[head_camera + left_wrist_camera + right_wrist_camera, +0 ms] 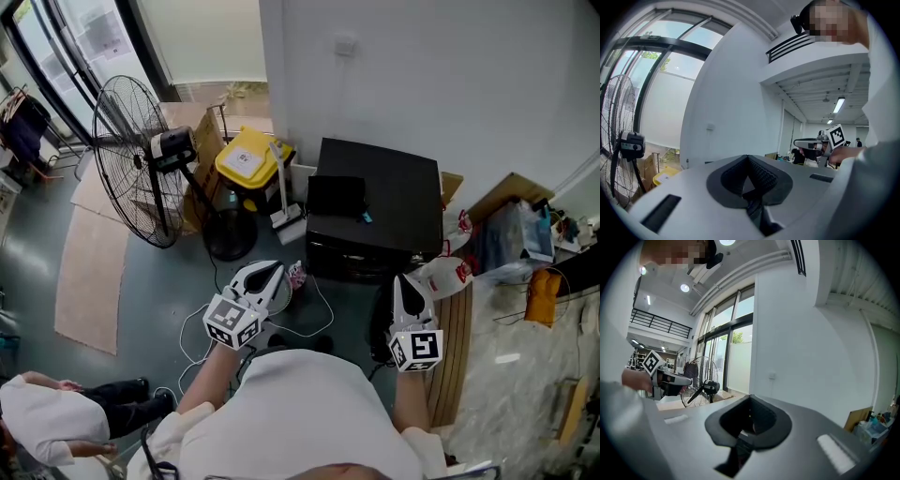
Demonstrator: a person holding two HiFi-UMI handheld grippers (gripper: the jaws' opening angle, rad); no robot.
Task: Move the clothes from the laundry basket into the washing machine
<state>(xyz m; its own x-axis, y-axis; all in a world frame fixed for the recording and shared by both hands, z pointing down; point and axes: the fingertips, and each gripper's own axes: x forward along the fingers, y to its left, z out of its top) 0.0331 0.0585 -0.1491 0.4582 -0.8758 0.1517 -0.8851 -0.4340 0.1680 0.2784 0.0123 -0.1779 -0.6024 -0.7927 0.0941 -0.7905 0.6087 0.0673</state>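
I see no laundry basket, clothes or washing machine in any view. Both grippers are held out level in front of the person, above a grey floor. My left gripper [271, 271] has its jaws together with nothing between them; its own view shows the dark pads meeting at the left gripper's tip [749, 161]. My right gripper [408, 281] is likewise shut and empty, its pads closed at the right gripper's tip [751, 401]. Each gripper shows in the other's view: the right gripper [811, 144] and the left gripper [670, 378]. A black box-shaped unit [375, 211] stands just beyond them against the white wall.
A large standing fan [141, 159] is at the left, with a yellow bin [248, 164] and cardboard boxes behind it. White cable [314, 323] trails on the floor. Bags and clutter [516, 244] lie at the right by a wooden board [455, 347]. Another person [56, 412] crouches lower left.
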